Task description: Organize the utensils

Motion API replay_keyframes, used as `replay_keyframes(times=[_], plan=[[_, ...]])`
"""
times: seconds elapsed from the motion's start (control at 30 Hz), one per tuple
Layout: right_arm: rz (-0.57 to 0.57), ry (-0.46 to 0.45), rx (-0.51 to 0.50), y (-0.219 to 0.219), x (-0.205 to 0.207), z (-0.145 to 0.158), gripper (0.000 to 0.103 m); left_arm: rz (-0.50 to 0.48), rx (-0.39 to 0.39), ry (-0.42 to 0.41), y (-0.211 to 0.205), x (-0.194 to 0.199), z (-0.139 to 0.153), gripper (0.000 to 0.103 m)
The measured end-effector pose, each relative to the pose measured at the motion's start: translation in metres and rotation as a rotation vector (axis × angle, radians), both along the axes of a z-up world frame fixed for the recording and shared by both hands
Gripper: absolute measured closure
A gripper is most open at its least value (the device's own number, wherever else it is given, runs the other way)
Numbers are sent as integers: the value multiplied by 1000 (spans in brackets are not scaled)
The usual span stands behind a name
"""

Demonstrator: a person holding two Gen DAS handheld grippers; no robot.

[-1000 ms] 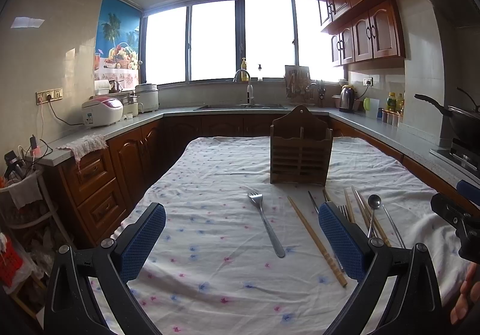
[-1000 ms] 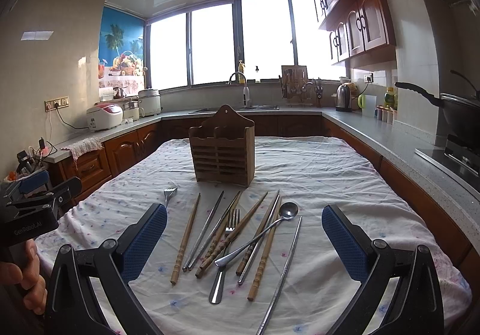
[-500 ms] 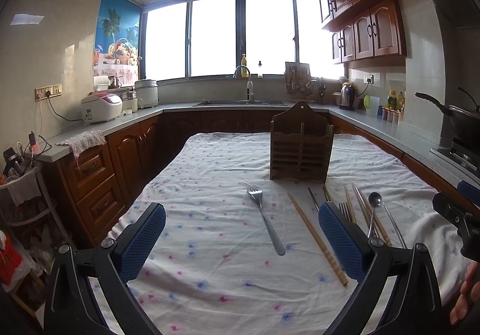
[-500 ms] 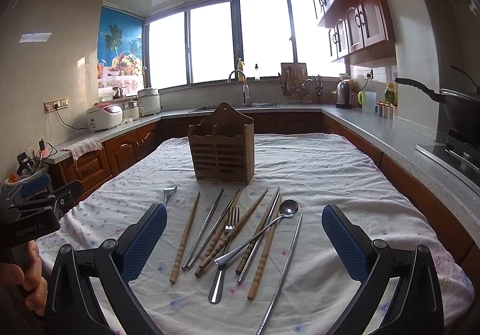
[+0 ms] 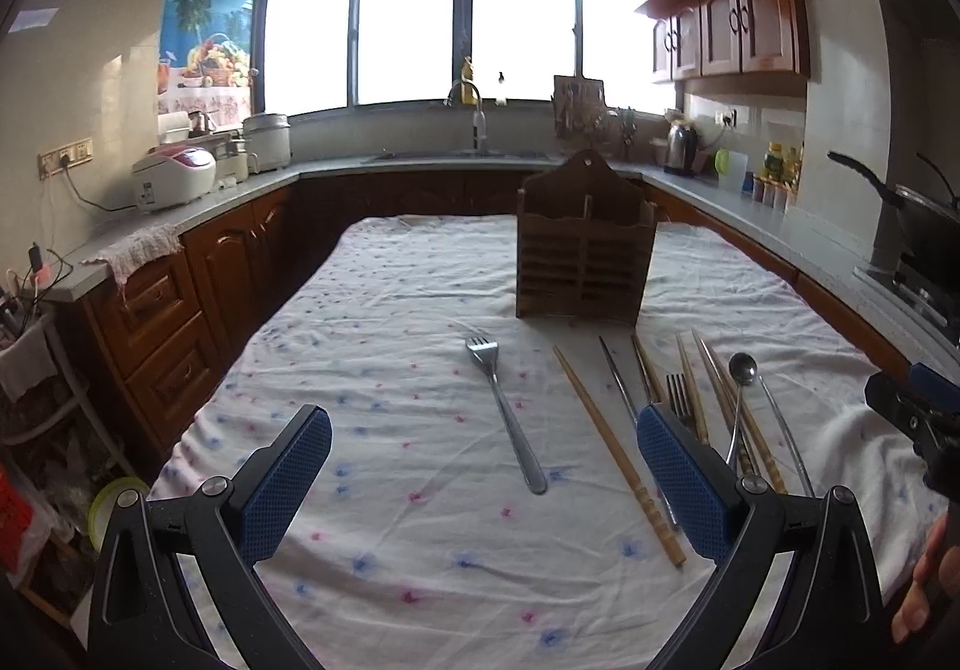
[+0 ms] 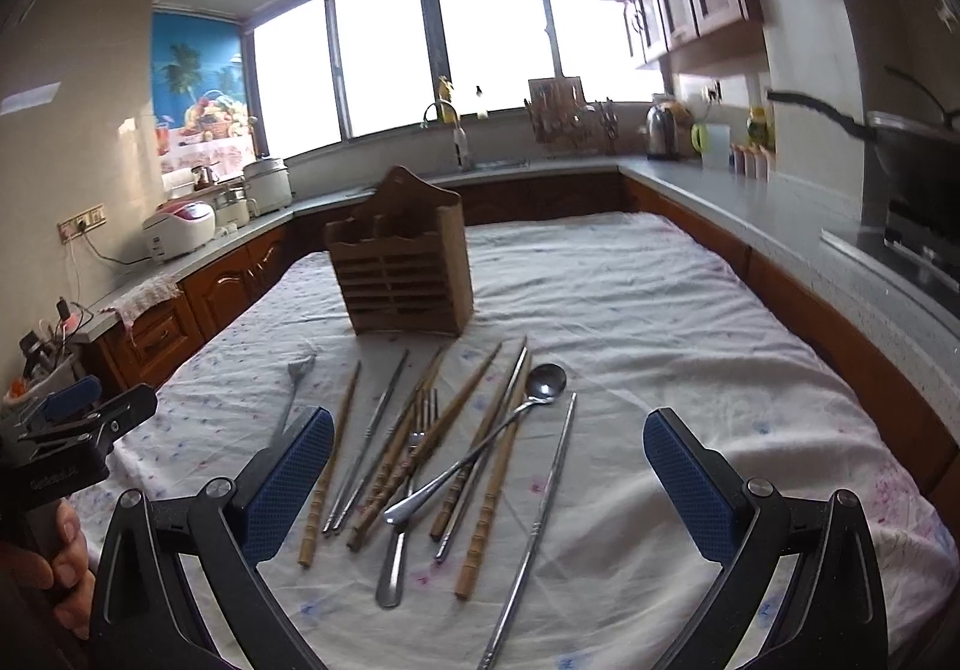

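We find the cloth-covered table (image 6: pixel 660 310) filling the middle of both views, with the wooden utensil holder (image 6: pixel 402 274) standing upright in the centre of the right wrist frame. Its visible compartments appear empty, so we judge the sorting not yet begun: every utensil lies loose on the cloth. In the lower centre of that frame, a pile of wooden chopsticks (image 6: pixel 486 484), metal chopsticks (image 6: pixel 543 502), a fork (image 6: pixel 408 484) and a spoon (image 6: pixel 480 460) overlap one another in front of the holder. A second fork (image 5: pixel 507 418) lies apart, centre of the left wrist frame. The left gripper (image 5: pixel 483 484) hovers wide open above that lone fork, gripping nothing; the right gripper (image 6: pixel 489 484) likewise stands wide open over the pile, gripping nothing. All pieces remain to be placed. Pale lettering on the left gripper's body, at the lower left edge of the right frame, is too blurred to read; we note no other legible writing.
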State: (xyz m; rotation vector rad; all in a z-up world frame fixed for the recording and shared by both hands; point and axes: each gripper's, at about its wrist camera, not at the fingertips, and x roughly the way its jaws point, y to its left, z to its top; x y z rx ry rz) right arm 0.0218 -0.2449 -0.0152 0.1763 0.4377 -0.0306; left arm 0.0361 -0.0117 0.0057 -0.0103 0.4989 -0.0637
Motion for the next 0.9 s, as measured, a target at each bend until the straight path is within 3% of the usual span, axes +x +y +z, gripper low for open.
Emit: replay_keyframes(times=[0.2, 0.43, 0.57, 0.67, 0.9], plan=[[-21, 77, 24, -17, 24, -6, 1, -15, -1, 66, -3, 31, 3, 1], [-28, 184, 39, -30, 55, -15, 16, -46, -56, 202, -4, 78, 9, 1], [-32, 251, 31, -32, 70, -24, 29, -75, -28, 246, -16, 99, 12, 1], [-33, 323, 48, -35, 85, -33, 44, -98, -7, 284, -25, 116, 9, 7], [-34, 419, 65, -43, 112, -51, 64, -133, -57, 401, -25, 165, -8, 40]])
